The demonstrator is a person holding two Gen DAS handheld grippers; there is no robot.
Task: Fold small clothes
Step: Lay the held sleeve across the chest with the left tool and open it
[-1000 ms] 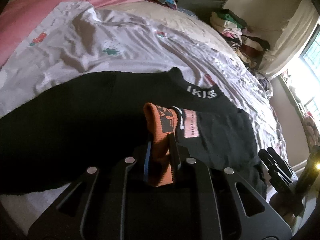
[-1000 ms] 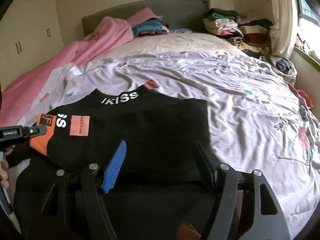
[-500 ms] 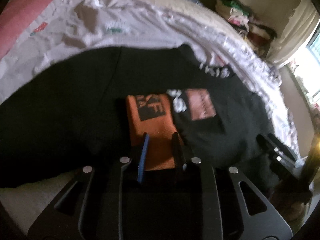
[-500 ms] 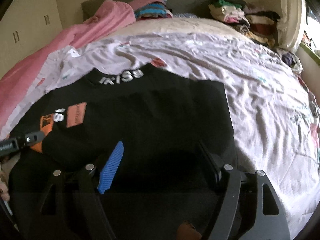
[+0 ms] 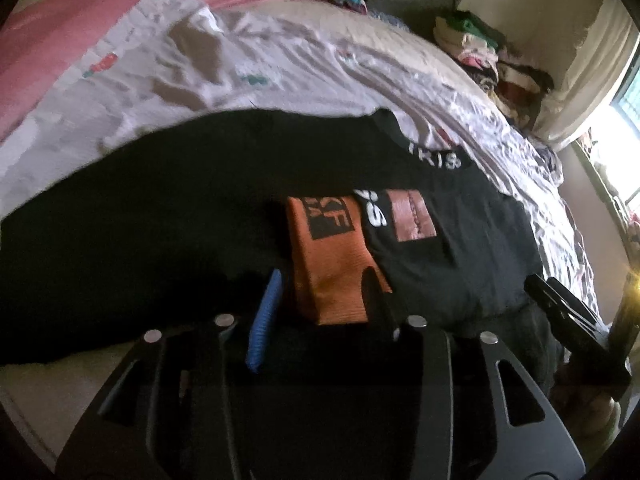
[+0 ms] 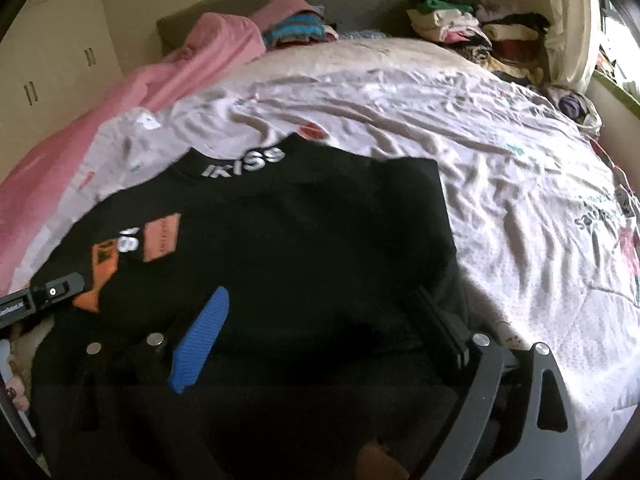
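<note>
A black top (image 6: 304, 232) with "IKISS" on its collar lies spread on the bed. Its sleeve is folded across the body, so the orange cuff (image 5: 328, 264) lies flat on the black cloth. My left gripper (image 5: 322, 276) hovers low over that cuff with its jaws opening. The blue pad (image 5: 264, 320) stands clear of the cuff's left edge and nothing is pinched. In the right wrist view my right gripper (image 6: 320, 292) stands over the top's lower right part, jaws opening wide, with cloth under them but none held. The left gripper (image 6: 52, 292) shows at that view's left edge.
The pale printed bedsheet (image 6: 520, 200) stretches right and beyond the top. A pink blanket (image 6: 80, 140) runs along the left side. Folded clothes (image 6: 296, 32) sit by the headboard and a loose clothes pile (image 6: 480, 28) fills the far right corner. Cupboards (image 6: 52, 60) stand at the left.
The left gripper has let go of the orange cuff, which was pinched upright and now lies flat on the top. The right jaws have spread wider.
</note>
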